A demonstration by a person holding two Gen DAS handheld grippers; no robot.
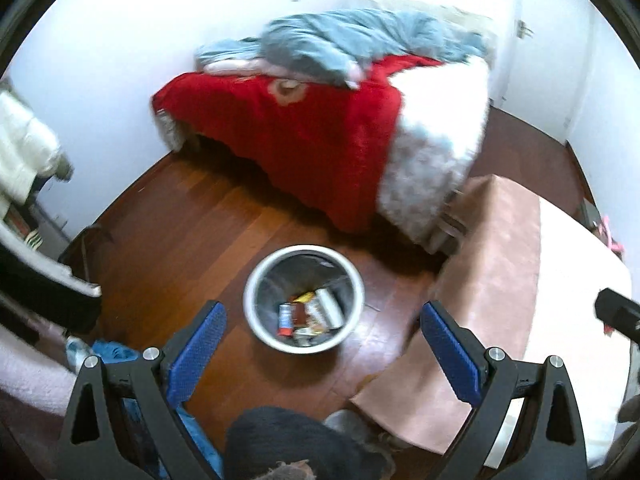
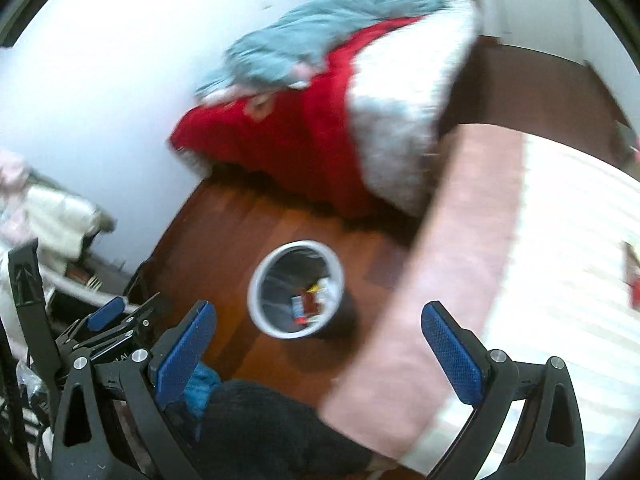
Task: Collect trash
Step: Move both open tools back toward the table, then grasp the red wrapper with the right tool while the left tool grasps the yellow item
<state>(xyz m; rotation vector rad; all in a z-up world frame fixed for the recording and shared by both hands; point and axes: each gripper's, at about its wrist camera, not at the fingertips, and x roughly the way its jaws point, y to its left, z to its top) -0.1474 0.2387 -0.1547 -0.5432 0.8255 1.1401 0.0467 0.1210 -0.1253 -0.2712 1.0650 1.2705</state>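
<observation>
So both grippers are up in the air over the floor right now, nothing in either one. Left gripper (image 1: 322, 332) has its blue pads spread wide apart, and the trash bin (image 1: 256, 280) sits on the wood floor (image 1: 192, 216) right between the two fingers, a bit ahead of the tips. I can look straight down into it: there's a pile of wrappers and cans (image 1: 310, 314) at the bottom, a red and white can-looking thing, something yellow, something silvery. Too blurry to call them more exactly.

Right gripper (image 2: 318, 330) is the same deal, fingers wide apart and empty. From its camera the bin (image 2: 260, 276) also lands between the fingers, closer to the left finger, slightly beyond the tips. The left gripper's body pokes into that view just outside the left finger.

Farther ahead of both sets of fingers is a bed with a red blanket (image 1: 288, 136) and a crumpled blue-grey duvet (image 1: 344, 36) on top. Off past the right finger there's a table with a pink cloth (image 1: 496, 264) hanging over its edge. Near the bottom, between the finger bases, I see something dark, can't tell what.
</observation>
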